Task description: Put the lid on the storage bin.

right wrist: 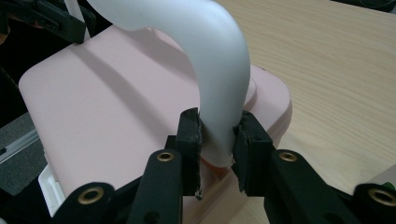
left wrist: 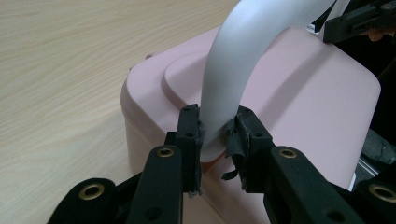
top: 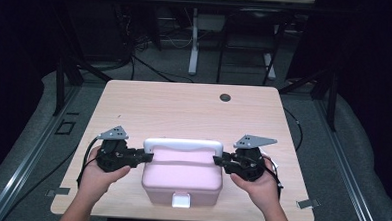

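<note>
A pink box (top: pixel 181 176) with a white front latch (top: pixel 181 199) sits near the table's front edge. Its white handle (top: pixel 183 144) stands upright over the lid. My left gripper (top: pixel 141 157) is shut on the handle's left leg (left wrist: pixel 223 112), low down by the lid (left wrist: pixel 299 84). My right gripper (top: pixel 221 161) is shut on the handle's right leg (right wrist: pixel 219 116) in the same way, just above the pink lid (right wrist: pixel 107 107). A hand holds each gripper from the front.
The light wood table (top: pixel 184 105) has bare room behind and beside the box. A dark round grommet (top: pixel 225 97) sits near its far edge. White desk legs (top: pixel 194 45) and cables stand on the floor beyond.
</note>
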Tool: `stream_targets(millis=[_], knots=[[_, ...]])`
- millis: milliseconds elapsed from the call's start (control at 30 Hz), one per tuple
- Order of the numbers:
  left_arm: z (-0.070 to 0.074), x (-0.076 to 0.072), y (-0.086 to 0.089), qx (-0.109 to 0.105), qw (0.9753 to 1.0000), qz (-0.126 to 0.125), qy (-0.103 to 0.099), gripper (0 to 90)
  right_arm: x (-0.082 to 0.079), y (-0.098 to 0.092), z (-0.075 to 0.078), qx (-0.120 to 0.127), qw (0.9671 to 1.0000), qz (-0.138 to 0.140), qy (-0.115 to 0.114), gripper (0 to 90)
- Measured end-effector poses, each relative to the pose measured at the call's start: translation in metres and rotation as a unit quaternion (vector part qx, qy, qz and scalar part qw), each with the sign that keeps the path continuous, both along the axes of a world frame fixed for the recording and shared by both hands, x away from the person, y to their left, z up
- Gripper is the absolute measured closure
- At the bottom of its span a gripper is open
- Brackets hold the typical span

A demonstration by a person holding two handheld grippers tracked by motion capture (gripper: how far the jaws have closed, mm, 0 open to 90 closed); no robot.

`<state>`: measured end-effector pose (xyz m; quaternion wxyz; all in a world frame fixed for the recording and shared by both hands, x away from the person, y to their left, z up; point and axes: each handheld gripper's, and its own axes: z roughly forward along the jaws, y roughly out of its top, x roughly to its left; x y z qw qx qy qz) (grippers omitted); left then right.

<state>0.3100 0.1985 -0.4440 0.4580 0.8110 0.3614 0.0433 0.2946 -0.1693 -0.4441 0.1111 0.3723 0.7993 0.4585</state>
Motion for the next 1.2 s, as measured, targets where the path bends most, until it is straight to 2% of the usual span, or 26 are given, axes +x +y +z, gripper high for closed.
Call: stream_targets(millis=[267,400,567,667,1200], knots=[[0.002,-0.001,0.000,0.007,1.0000,-0.003,0.002,74.1,-0.002,0.002,0.003,-0.008,1.0000,0.004,0.001,73.4],[0.006,-0.003,0.002,0.004,1.0000,0.000,-0.004,74.1,-0.003,0.001,0.005,-0.005,1.0000,0.006,-0.004,73.5],[0.011,-0.005,0.003,-0.012,0.9997,0.010,-0.018,73.9,-0.008,0.002,0.011,0.003,0.9999,0.004,-0.016,73.6],[0.012,-0.006,0.004,-0.019,0.9996,0.012,-0.019,74.0,-0.009,0.001,0.014,0.009,0.9997,0.004,-0.022,73.7],[0.013,-0.006,0.004,-0.019,0.9995,0.011,-0.024,74.1,-0.008,0.000,0.014,0.017,0.9996,-0.001,-0.022,73.7]])
